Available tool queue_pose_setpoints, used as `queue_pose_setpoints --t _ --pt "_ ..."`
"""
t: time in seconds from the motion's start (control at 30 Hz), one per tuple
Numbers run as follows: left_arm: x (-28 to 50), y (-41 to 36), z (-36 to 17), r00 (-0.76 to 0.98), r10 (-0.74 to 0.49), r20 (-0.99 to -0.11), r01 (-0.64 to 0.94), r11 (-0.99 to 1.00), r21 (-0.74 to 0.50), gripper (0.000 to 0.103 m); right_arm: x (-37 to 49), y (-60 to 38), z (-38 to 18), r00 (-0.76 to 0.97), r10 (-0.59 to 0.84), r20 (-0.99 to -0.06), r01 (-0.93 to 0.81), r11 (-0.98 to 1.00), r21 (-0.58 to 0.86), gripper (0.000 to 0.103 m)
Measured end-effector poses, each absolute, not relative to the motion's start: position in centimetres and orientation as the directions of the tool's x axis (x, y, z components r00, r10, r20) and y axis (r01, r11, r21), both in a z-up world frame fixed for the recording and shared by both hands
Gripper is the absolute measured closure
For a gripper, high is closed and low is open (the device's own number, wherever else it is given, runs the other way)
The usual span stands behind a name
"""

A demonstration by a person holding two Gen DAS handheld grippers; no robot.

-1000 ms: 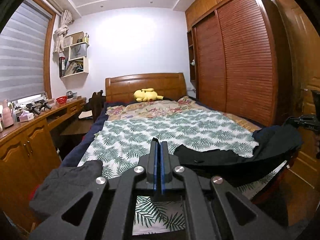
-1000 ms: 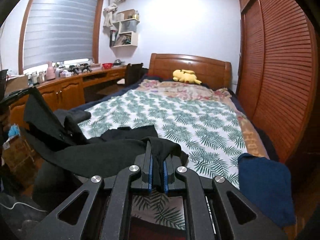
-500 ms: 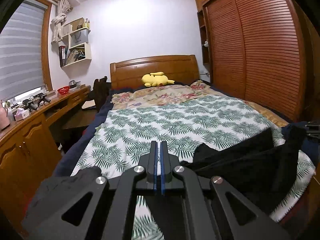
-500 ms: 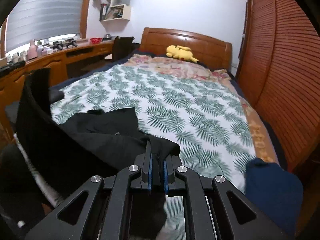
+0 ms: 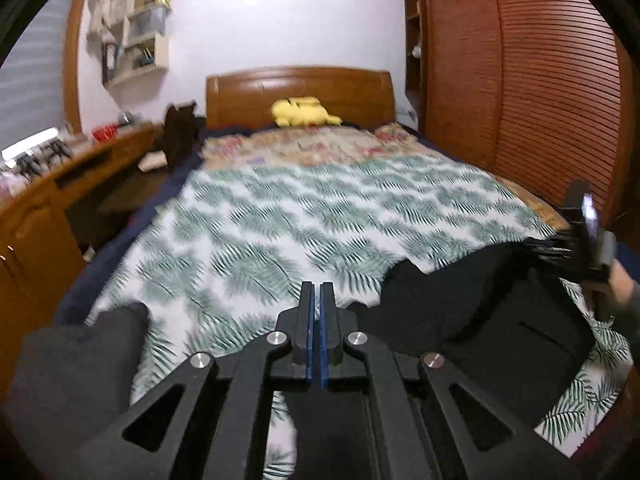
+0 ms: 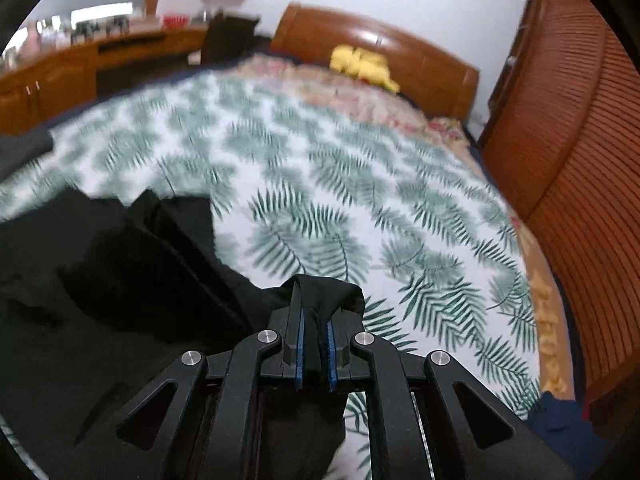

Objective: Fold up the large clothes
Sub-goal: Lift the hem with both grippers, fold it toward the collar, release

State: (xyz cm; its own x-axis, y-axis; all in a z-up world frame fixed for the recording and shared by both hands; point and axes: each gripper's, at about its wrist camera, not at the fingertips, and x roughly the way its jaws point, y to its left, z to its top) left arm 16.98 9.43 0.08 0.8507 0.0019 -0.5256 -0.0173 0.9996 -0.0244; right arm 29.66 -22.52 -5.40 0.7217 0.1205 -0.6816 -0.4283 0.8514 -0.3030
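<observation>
The fold looks barely begun: the black garment lies rumpled at the lower left of the right wrist view, on the leaf-print bedspread. The right gripper pinches its edge. The left gripper, fingers nearly together, reaches forward; whether it holds cloth is unclear.

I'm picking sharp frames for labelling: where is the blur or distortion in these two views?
Left wrist view: motion blur smears the shelf and desk; the left hand-held gripper stays sharp. Right wrist view: the leaf bedspread and yellow toy are smeared. Both views: fisheye bends the wardrobe.
</observation>
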Motion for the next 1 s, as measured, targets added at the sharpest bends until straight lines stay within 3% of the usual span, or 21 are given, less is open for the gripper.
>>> queue_pose_setpoints --t 0.23,0.63,0.7,0.73,0.77,0.83,1.0 --pt "18.7 7.6 -3.0 0.811 -0.07 -0.581 0.044 0.997 -0.058 0.098 34.7 -22.0 -9.1 0.669 0.08 -0.738 -0.413 0.866 -0.28 0.098" --pt "20.0 5.3 -4.9 0.78 -0.115 -0.616 0.116 0.992 -0.039 0.085 41.8 -22.2 -10.2 0.665 -0.045 -0.745 -0.247 0.929 -0.277 0.097" --pt "20.1 5.0 -5.3 0.77 -0.124 -0.626 0.125 0.991 -0.042 0.084 42.6 -22.9 -10.3 0.635 -0.039 -0.772 -0.222 0.948 -0.23 0.091" --pt "20.3 4.9 -5.5 0.765 -0.126 -0.631 0.128 0.991 -0.043 0.084 42.7 -23.1 -10.2 0.634 -0.043 -0.772 -0.213 0.95 -0.228 0.082" --pt "20.3 4.7 -5.8 0.758 -0.13 -0.639 0.133 0.99 -0.044 0.084 42.5 -23.3 -10.0 0.647 -0.072 -0.759 -0.193 0.948 -0.255 0.057" --pt "20.4 4.4 -6.1 0.75 -0.133 -0.648 0.137 0.99 -0.044 0.084 41.9 -23.6 -9.2 0.691 -0.114 -0.714 -0.155 0.941 -0.3 0.031" --pt "20.4 3.5 -6.7 0.737 -0.133 -0.663 0.147 0.988 -0.035 0.084 40.0 -24.1 -7.7 0.691 -0.012 -0.723 -0.23 0.944 -0.235 0.03"
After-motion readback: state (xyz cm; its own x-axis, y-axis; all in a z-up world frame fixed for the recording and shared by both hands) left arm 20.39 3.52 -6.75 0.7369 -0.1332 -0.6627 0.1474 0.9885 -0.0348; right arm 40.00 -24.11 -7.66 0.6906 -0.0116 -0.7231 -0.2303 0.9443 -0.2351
